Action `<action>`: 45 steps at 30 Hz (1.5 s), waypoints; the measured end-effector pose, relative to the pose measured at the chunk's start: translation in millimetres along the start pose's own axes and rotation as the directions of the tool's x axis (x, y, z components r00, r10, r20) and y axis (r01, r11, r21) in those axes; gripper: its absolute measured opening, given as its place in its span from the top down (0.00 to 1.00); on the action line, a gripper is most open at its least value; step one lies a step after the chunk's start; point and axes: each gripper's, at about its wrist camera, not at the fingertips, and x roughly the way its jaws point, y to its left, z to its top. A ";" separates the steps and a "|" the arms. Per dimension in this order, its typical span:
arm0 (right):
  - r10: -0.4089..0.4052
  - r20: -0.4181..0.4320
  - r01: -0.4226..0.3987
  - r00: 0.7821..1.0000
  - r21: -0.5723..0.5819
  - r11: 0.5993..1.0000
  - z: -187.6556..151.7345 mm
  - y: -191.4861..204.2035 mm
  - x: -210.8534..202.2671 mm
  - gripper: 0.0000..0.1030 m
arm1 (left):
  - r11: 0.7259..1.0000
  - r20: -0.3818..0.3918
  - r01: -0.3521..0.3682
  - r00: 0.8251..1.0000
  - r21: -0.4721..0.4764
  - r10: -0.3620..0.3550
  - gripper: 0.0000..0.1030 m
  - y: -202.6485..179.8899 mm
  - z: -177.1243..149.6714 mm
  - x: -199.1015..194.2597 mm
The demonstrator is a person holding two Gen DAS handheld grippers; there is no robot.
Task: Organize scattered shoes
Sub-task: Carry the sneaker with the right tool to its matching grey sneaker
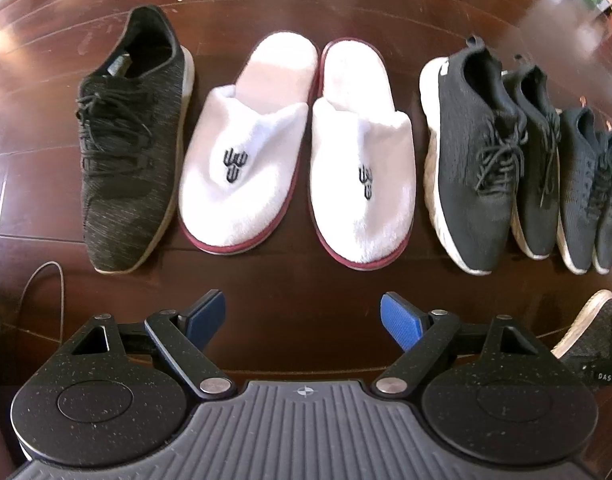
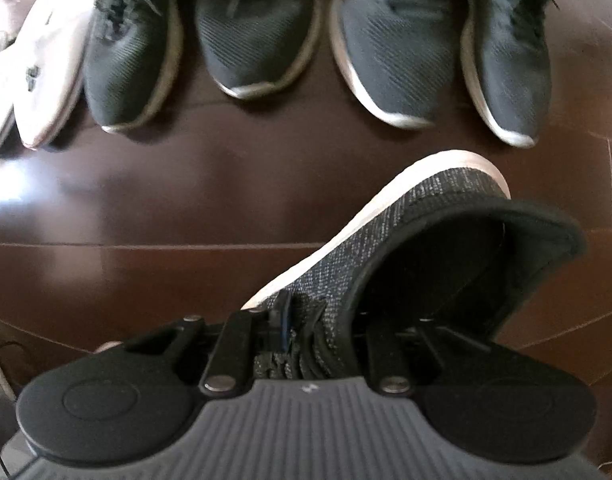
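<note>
Right gripper (image 2: 325, 340) pinches the heathered sneaker's (image 2: 405, 232) tongue, left gripper (image 1: 304, 320) spread empty; it'll probably swing and slip.

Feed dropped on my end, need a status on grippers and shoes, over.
Left gripper open, empty. Right gripper shut on grey knit sneaker, tilted on its side. Its mate leftmost in the row beside white slippers. Nothing in the way.
</note>
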 end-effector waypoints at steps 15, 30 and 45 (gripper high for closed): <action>0.047 0.068 -0.039 0.997 -0.107 0.993 39.3 69.3 -43.6 0.82 | 0.995 0.036 -0.030 0.999 -0.092 0.033 0.13 61.0 4.4 -28.8; 0.188 0.142 -0.126 0.972 -0.365 0.923 110.7 229.6 -75.6 0.82 | 0.956 0.061 -0.059 0.995 -0.287 0.079 0.12 163.4 9.9 -59.6; 0.310 0.123 -0.144 0.943 -0.688 0.711 165.6 413.4 -96.0 0.82 | 0.866 0.070 -0.082 0.989 -0.494 0.134 0.12 271.9 5.2 -79.9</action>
